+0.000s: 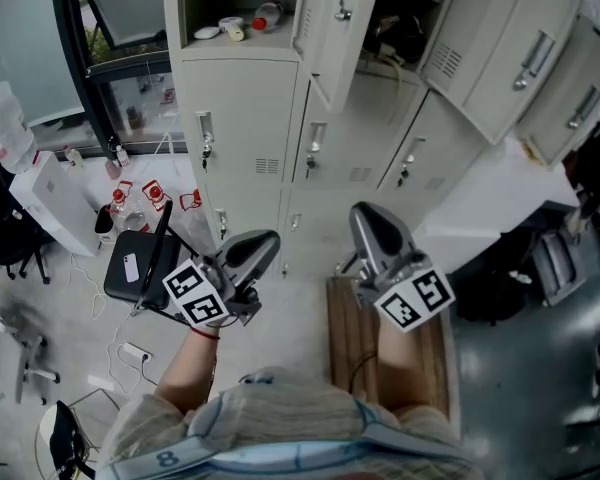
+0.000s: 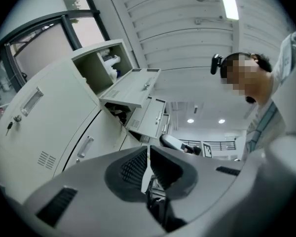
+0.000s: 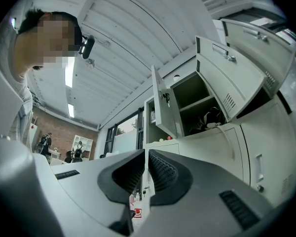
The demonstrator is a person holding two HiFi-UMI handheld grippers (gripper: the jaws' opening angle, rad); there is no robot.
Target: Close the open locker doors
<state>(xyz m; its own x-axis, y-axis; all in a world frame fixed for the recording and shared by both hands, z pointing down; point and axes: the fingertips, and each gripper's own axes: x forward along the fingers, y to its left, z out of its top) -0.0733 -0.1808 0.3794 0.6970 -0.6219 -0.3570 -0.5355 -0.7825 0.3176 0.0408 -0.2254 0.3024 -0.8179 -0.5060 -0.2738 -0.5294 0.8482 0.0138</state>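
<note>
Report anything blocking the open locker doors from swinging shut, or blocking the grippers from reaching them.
A cord hangs out of the middle open compartment over its front edge; a door closing there would likely pinch it. Nothing visible stands between the left gripper or the right gripper and the open doors.

A pale floor [image 1: 280, 338] bears a black seat [image 1: 120, 243] near a dark-framed window [image 1: 130, 3]; a strip light [image 2: 228, 1] crosses the ribbed ceiling [image 2: 177, 28].
</note>
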